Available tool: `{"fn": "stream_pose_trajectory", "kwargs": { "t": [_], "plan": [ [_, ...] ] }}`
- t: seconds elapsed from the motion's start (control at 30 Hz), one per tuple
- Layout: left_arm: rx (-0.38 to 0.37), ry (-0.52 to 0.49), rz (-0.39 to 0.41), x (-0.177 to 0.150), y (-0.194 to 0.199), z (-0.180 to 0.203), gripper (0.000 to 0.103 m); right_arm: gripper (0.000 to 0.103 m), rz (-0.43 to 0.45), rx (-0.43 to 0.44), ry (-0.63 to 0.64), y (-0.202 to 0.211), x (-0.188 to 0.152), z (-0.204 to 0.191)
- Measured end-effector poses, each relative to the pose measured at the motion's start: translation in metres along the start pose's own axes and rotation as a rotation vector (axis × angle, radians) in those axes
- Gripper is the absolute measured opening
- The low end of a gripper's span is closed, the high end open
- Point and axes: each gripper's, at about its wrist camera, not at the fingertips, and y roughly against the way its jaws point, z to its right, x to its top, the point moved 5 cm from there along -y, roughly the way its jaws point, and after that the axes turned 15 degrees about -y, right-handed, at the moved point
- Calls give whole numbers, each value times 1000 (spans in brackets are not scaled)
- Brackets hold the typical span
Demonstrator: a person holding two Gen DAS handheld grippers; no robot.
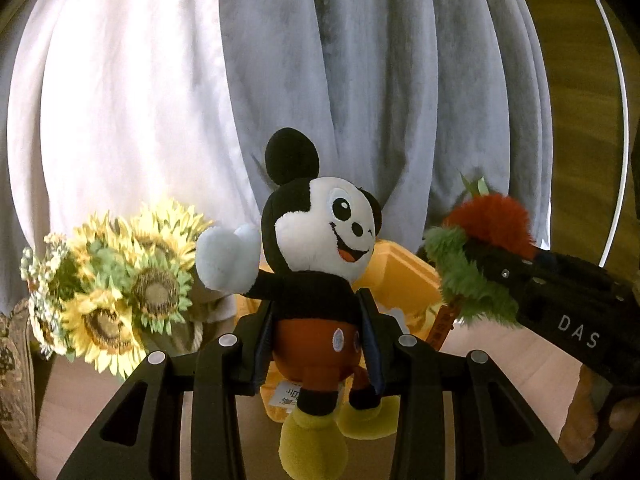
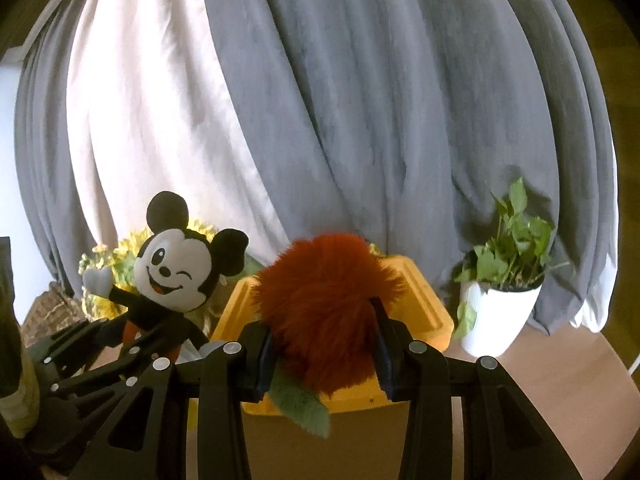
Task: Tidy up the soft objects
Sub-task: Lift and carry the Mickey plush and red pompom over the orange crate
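Observation:
A mouse plush toy point(image 1: 316, 280) with black ears, a white face, red shorts and yellow shoes hangs upright in my left gripper point(image 1: 318, 344), whose jaws are shut on its waist. In the right wrist view the same mouse plush point(image 2: 172, 272) shows at the left, held by the left gripper point(image 2: 132, 344). My right gripper point(image 2: 324, 344) is shut on a fluffy red and green plush point(image 2: 324, 312). That plush point(image 1: 480, 256) appears at the right of the left wrist view, in the right gripper point(image 1: 520, 276). Both toys are held above a yellow bin point(image 2: 428, 312).
Grey and white curtains point(image 1: 360, 80) fill the background. A bunch of artificial sunflowers point(image 1: 120, 288) stands at the left, beside a wicker basket point(image 2: 44, 316). A potted green plant in a white pot point(image 2: 496, 312) stands right of the bin on the wooden tabletop point(image 2: 560, 380).

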Motion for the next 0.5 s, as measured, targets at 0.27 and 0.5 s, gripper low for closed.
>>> {"fn": "stream_pose_trajectory", "kwargs": {
  "t": [0.27, 0.5],
  "plan": [
    [2, -22, 24, 15, -9, -5, 38, 41, 31, -2, 3, -9, 18, -1],
    [7, -44, 22, 21, -23, -9, 38, 41, 42, -4, 5, -21, 28, 0]
  ]
}}
